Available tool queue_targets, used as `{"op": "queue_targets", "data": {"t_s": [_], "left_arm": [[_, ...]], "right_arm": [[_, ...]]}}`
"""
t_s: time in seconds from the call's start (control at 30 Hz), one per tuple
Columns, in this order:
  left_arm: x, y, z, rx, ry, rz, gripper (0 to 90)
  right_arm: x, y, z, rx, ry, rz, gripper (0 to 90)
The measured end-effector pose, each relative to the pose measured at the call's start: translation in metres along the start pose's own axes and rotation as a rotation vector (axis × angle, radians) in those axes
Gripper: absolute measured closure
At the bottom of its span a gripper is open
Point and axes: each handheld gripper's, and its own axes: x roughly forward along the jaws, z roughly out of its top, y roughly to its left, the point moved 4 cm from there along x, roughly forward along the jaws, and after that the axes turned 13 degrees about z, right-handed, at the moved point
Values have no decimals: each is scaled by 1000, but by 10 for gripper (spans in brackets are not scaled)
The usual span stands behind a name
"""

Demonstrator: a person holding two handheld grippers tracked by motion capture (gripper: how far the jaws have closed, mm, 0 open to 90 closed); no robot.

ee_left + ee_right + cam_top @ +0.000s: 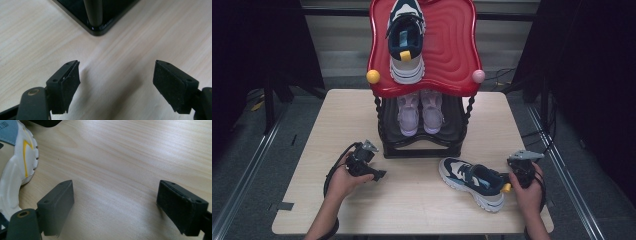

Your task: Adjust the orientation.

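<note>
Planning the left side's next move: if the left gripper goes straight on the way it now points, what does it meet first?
Likely the black base corner of the shoe rack. The left gripper stands open over bare table, nothing between its jaws; depth is hard to judge.

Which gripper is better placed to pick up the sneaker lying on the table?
Right. The right gripper sits open beside the sneaker's heel. The left gripper, also open, is farther away, near the rack's base corner.

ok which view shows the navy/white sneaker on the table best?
The high view: the whole sneaker lies on the table beside the right claw. The right gripper view catches just its white edge. The left gripper view faces the rack's black base instead.
</note>
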Motion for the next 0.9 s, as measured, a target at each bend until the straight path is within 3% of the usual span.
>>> {"op": "queue_targets", "data": {"t_s": [0.13,0.2,0.23,0.3,0.37,0.47,0.63,0.8,0.9], "left_arm": [[5,-1,-4,-14,-12,-3,202],[7,-2,-6,-15,-24,19,196],[8,-3,-7,-39,-39,13,196],[8,-3,-9,-49,-51,11,195],[9,-3,-13,-57,-67,47,178],[9,-2,-16,-73,-87,50,173],[8,-3,-22,-74,-121,76,154],[9,-5,-28,-99,-189,80,141],[9,-5,-28,-103,-201,80,135]], "right_arm": [[0,0,0,0,0,0,139],[0,0,0,0,0,0,139],[0,0,0,0,0,0,139],[0,0,0,0,1,1,138],[0,0,0,1,1,3,138],[0,1,0,4,3,4,138],[0,1,0,6,5,6,137],[0,0,0,0,4,8,136],[-1,0,-1,-4,4,17,135]]}}
